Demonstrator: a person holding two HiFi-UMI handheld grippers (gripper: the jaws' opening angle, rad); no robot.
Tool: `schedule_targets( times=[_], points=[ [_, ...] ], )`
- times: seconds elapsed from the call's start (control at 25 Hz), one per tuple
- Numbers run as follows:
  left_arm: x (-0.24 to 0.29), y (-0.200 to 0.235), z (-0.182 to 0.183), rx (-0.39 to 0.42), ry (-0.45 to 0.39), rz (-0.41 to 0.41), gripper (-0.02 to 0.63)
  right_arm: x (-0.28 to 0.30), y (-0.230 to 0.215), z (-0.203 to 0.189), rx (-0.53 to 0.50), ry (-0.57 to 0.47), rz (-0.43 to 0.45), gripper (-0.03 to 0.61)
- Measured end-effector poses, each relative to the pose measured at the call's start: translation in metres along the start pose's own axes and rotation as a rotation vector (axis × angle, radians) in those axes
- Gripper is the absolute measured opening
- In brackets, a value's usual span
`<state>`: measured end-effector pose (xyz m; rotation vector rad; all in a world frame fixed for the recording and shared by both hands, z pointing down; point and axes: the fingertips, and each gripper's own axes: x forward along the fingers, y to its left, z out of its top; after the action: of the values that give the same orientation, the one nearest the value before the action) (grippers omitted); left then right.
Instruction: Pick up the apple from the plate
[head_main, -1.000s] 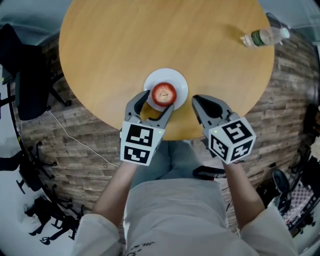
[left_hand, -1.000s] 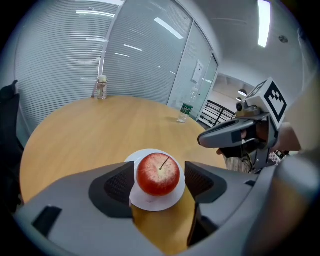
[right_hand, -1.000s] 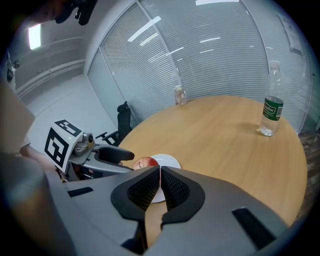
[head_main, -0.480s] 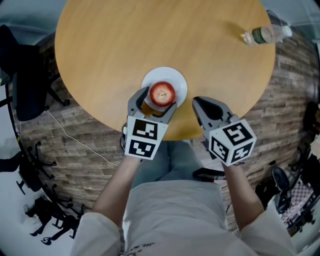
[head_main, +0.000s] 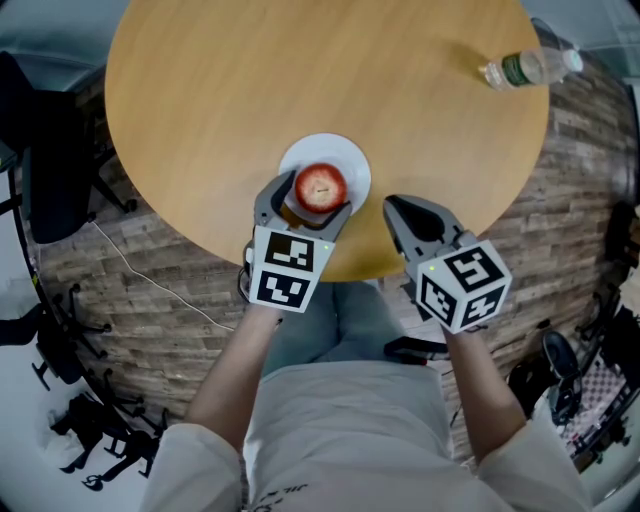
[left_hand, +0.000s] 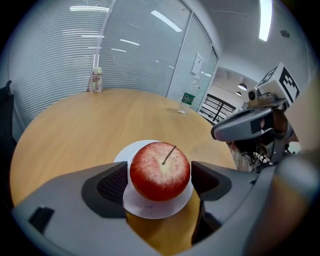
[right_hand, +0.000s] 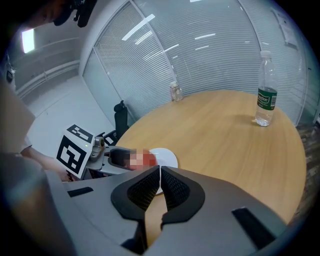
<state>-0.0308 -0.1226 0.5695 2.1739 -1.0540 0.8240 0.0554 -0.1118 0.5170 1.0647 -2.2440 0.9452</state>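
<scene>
A red apple (head_main: 320, 187) (left_hand: 160, 171) with a thin stem rests on a small white plate (head_main: 352, 166) (left_hand: 148, 212) near the front edge of the round wooden table (head_main: 300, 70). My left gripper (head_main: 313, 203) (left_hand: 160, 184) straddles the apple, one jaw on each side. Its jaws are opening, and a narrow gap shows between the right pad (left_hand: 206, 178) and the apple. My right gripper (head_main: 393, 205) (right_hand: 160, 173) hovers at the table's edge, to the right of the plate. It is shut and holds nothing.
A clear water bottle (head_main: 526, 70) (right_hand: 265, 97) with a green label is on the table's far right. A small glass jar (left_hand: 96, 80) (right_hand: 175, 91) stands at the far rim. A dark chair (head_main: 50, 170) is on the floor at the left.
My left gripper has slid forward and a little lower around the apple, and its jaws have spread wider. The apple stays on the plate. The right gripper has not moved.
</scene>
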Motion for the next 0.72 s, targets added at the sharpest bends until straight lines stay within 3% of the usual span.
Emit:
schedule_targets(
  times=[0.72],
  points=[
    [0.0079,0.0008,0.0011,0.030,0.014,0.022,0.397,-0.0029,-0.0026,0.0012,0.012,-0.007,0.000,0.031]
  ],
)
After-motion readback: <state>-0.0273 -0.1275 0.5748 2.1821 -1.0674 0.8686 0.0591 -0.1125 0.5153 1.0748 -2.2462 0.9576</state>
